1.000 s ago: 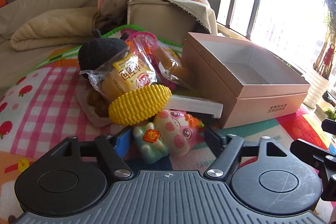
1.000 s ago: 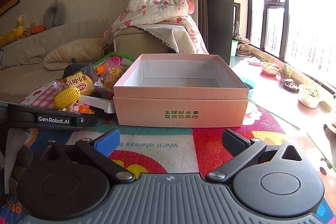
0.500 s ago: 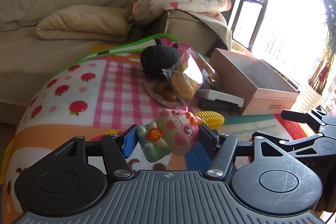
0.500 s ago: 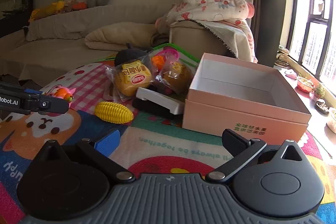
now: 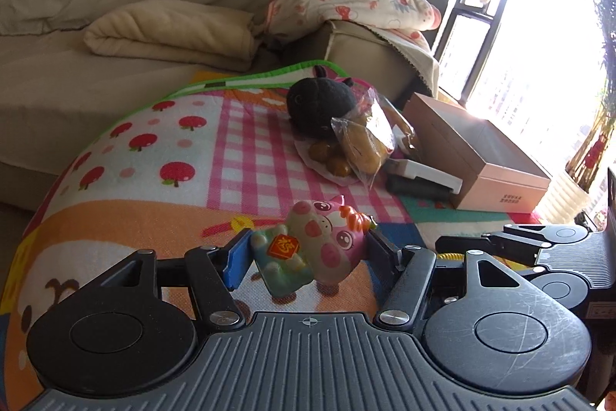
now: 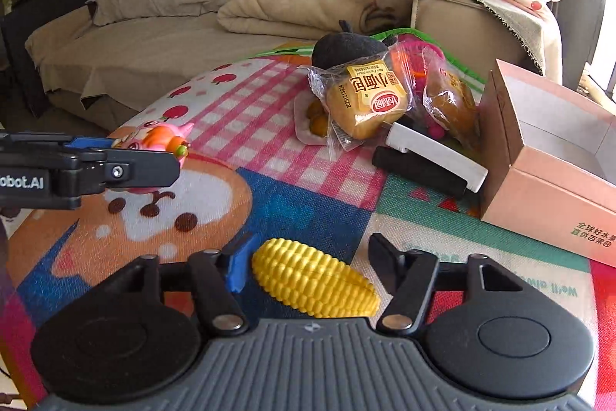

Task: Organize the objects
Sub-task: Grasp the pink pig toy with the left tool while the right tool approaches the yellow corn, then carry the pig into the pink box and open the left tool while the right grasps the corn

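The left gripper is pointing toward twelve o'clock in its own view, its two fingers pressing in from nine and three o'clock and clamping a pig toy between the pads. In the right wrist view the same gripper is reaching in from nine o'clock, seen side-on. The right gripper is sitting low, fingers spread wide apart at nine and three o'clock, with a toy corn cob lying between them; whether either pad is touching it cannot be told.
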A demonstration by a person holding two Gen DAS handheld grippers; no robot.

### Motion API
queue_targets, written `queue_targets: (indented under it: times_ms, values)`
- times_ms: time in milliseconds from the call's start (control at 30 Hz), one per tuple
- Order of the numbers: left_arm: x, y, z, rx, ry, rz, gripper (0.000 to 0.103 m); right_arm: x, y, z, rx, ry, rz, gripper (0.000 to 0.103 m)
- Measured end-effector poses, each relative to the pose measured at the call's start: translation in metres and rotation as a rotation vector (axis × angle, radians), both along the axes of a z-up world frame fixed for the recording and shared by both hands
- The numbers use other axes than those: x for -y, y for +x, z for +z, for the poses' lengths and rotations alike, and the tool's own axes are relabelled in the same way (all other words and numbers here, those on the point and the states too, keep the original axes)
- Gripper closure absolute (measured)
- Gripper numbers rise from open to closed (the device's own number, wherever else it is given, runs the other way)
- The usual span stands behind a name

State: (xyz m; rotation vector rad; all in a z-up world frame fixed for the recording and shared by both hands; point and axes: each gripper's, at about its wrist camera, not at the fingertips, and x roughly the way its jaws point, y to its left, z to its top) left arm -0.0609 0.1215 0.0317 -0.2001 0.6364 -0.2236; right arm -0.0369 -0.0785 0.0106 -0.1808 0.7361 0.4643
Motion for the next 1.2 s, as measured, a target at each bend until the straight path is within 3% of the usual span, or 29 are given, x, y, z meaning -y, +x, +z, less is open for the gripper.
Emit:
queue_targets:
  times_ms: [33,100,233,300,333,367,633,700,767,833,1033,1133,1200]
  values:
    - [0.003,-0.001,-0.001,-0.005,0.004,-0.013,0.035,0.005,-0.005,0.002,0.003,-0.006,-0.006,0.056]
    - [0.013,-0.005,-0.002,-0.010,0.019,-0.048,0.035,0.016,-0.013,0.006,0.016,-0.012,-0.014,0.064]
    - [0.034,-0.011,-0.001,-0.010,0.047,-0.109,0.035,0.044,-0.033,0.013,0.068,-0.011,-0.025,0.064]
    - [0.043,-0.012,0.001,-0.010,0.052,-0.122,0.035,0.054,-0.042,0.014,0.098,-0.021,-0.023,0.046]
    - [0.047,-0.014,0.002,-0.008,0.055,-0.132,0.035,0.061,-0.049,0.015,0.115,-0.019,-0.020,0.028]
    - [0.051,-0.016,0.003,-0.004,0.058,-0.142,0.035,0.066,-0.054,0.016,0.131,-0.013,-0.024,0.020]
    - [0.069,-0.019,0.001,-0.024,0.081,-0.182,0.035,0.081,-0.063,0.010,0.078,0.056,-0.031,0.020]
    - [0.070,-0.020,0.001,-0.032,0.095,-0.186,0.035,0.077,-0.058,0.008,0.063,0.064,-0.024,0.026]
    - [0.071,-0.022,0.001,-0.037,0.114,-0.189,0.035,0.073,-0.053,0.006,0.044,0.055,-0.014,0.050]
    - [0.071,-0.025,0.002,-0.038,0.131,-0.192,0.035,0.069,-0.051,0.005,0.030,0.043,-0.002,0.065]
    - [0.077,-0.026,0.006,-0.046,0.143,-0.211,0.035,0.082,-0.067,0.015,0.081,0.019,-0.018,0.067]
    - [0.090,-0.017,0.017,-0.045,0.082,-0.273,0.035,0.100,-0.076,0.028,0.137,0.024,-0.064,0.067]
    - [0.107,-0.002,0.037,0.002,0.066,-0.315,0.035,0.113,-0.080,0.036,0.172,0.023,-0.098,0.067]
